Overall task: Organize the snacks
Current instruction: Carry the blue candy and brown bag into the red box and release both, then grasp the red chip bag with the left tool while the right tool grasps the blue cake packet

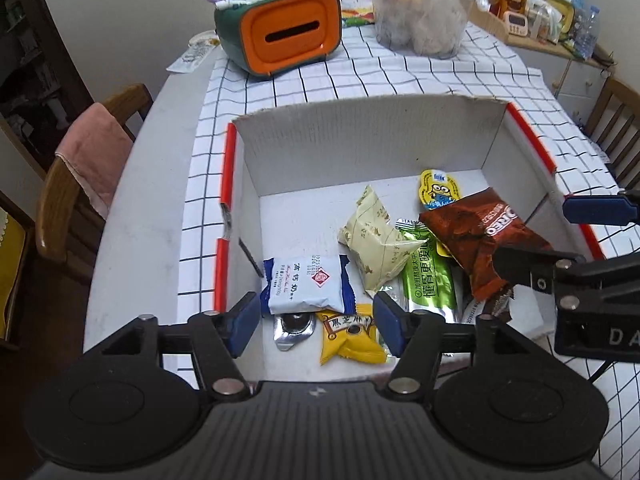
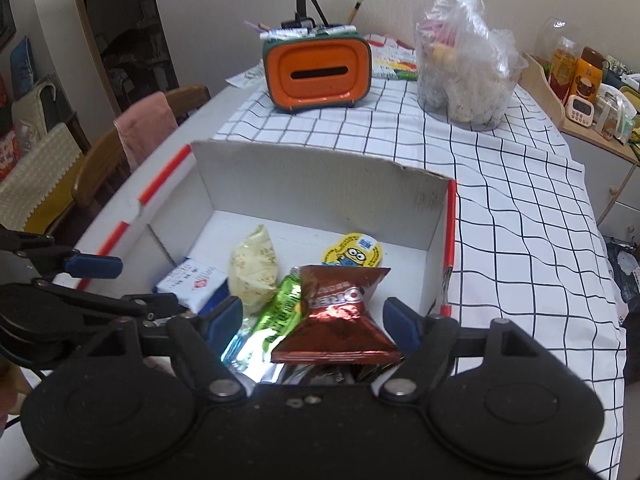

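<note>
box open on top, far-left floor bare, snacks crowding right

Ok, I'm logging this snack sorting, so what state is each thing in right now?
left gripper: open, nothing held.
right gripper: open, brown Oreo packet between its fingers, not pinched.
cardboard box: open-topped, holding the packets.
white and blue packet: sealed, lying flat.
cream packet: sealed, puffed.
clear plastic bag: tied, full.

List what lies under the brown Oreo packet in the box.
Under the brown Oreo packet a green foil packet sticks out on its left, with dark wrappers at its near edge. Anything else beneath is covered.
</note>
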